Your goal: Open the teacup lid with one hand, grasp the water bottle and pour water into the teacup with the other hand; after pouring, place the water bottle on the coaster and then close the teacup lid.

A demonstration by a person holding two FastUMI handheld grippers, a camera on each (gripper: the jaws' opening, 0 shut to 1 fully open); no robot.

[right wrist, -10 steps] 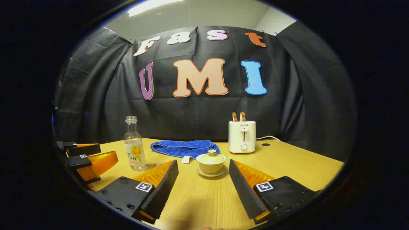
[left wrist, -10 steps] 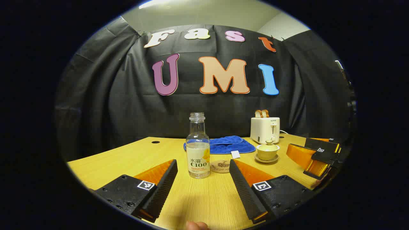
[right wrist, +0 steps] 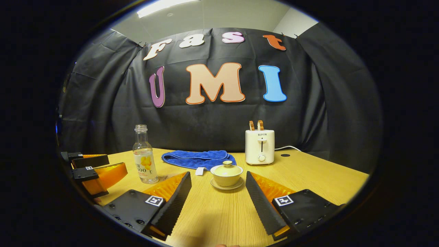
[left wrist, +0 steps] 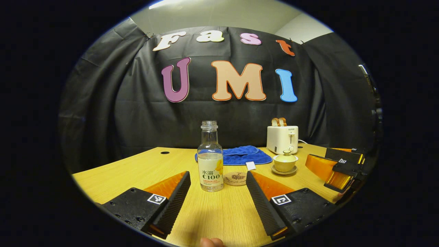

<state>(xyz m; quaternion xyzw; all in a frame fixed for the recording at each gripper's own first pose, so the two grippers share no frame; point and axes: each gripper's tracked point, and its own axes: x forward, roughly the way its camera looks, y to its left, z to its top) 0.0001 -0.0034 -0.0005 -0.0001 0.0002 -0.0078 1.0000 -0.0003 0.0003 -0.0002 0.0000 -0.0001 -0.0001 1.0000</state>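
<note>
Both grippers' fingers spread, ungripping; left gripper view reveals coaster (left wrist: 235,178) beside bottle (left wrist: 210,157)

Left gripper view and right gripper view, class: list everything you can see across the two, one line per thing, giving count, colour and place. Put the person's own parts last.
Table: one, light wood; carries everything below.
Water bottle: one, clear with a pale label, no cap, upright, ahead of the left gripper.
Coaster: one, tan, round, flat on the table just right of the bottle.
Teacup: one, pale yellow-green, lid on, standing on a saucer ahead of the right gripper.
Cloth: one, blue, folded, behind the teacup.
Toaster: one, cream, at the back with two slices of toast sticking up.
Left gripper: one, fingers spread, low over the table.
Right gripper: one, fingers spread, facing the teacup.
Fingertip: one, at the bottom edge of the left gripper view.
</note>
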